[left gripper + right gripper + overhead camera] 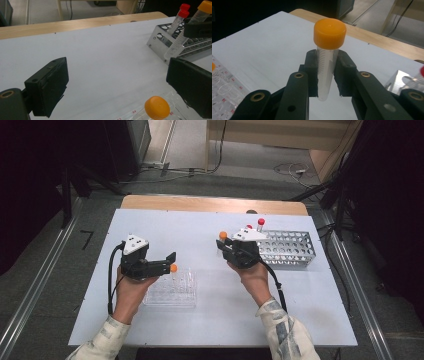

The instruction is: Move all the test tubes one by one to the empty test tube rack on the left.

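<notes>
The right gripper (325, 82) clamps an orange-capped tube (327, 57) upright above the table, between the metal rack (295, 251) and clear rack (172, 292), where it could slip through the pads or snag the open left gripper (167, 262).

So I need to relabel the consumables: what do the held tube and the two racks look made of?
Held tube: clear plastic, seemingly, printed graduations, matte orange cap. Far rack: likely bare metal, silvery perforated sheet. Near rack: see-through glossy plastic, probably acrylic.
</notes>
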A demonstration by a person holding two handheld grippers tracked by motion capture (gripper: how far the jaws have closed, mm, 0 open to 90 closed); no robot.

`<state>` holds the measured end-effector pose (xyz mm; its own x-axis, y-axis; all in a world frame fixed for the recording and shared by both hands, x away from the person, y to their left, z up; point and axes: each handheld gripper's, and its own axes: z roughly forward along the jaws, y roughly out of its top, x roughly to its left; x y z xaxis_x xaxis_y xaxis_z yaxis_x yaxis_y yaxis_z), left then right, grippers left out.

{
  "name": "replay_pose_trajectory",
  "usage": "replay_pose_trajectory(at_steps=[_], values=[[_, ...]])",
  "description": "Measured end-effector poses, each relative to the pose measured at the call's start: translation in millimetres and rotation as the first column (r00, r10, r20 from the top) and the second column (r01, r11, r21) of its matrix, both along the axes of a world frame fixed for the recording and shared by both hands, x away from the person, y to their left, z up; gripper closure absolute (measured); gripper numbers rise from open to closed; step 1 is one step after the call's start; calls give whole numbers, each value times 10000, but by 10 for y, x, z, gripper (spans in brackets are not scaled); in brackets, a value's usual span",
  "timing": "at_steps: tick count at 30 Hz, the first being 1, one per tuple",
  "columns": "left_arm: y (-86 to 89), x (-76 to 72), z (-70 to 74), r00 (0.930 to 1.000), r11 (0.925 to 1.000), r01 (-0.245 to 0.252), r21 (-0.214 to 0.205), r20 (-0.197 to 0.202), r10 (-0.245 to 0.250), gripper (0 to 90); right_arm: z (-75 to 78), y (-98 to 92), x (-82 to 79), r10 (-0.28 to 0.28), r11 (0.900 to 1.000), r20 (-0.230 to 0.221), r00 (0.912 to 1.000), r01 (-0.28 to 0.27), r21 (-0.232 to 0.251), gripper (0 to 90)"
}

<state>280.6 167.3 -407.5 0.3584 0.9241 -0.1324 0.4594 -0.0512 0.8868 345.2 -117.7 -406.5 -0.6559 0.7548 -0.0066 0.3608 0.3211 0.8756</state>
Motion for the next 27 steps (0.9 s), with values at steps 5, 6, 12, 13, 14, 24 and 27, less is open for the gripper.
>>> replay_pose_trajectory(at_steps=[5,6,12,13,14,24,27], values=[[-33,56,1,10000,10000,15,57,27,-16,51,-68,160,13,216,9998,-200,9996,-216,-32,714],[-45,68,4,10000,9999,7,125,38,-7,51,-80,194,16,296,9995,-168,9994,-297,-67,713],[-110,145,47,9998,9999,91,-59,166,-90,61,-115,395,19,619,9978,-228,9978,-624,-211,714],[-127,153,56,9997,9999,132,-70,219,-131,62,-118,426,20,676,9974,-253,9974,-682,-230,714],[-145,160,63,9996,9998,174,-56,233,-172,67,-125,460,21,707,9971,-244,9972,-713,-261,713],[-285,265,95,9985,9989,462,-84,290,-460,125,-205,681,58,930,9945,-368,9950,-946,-444,714],[-337,291,104,9974,9979,651,-11,306,-651,160,-214,718,64,992,9938,-434,9941,-1011,-455,714]])
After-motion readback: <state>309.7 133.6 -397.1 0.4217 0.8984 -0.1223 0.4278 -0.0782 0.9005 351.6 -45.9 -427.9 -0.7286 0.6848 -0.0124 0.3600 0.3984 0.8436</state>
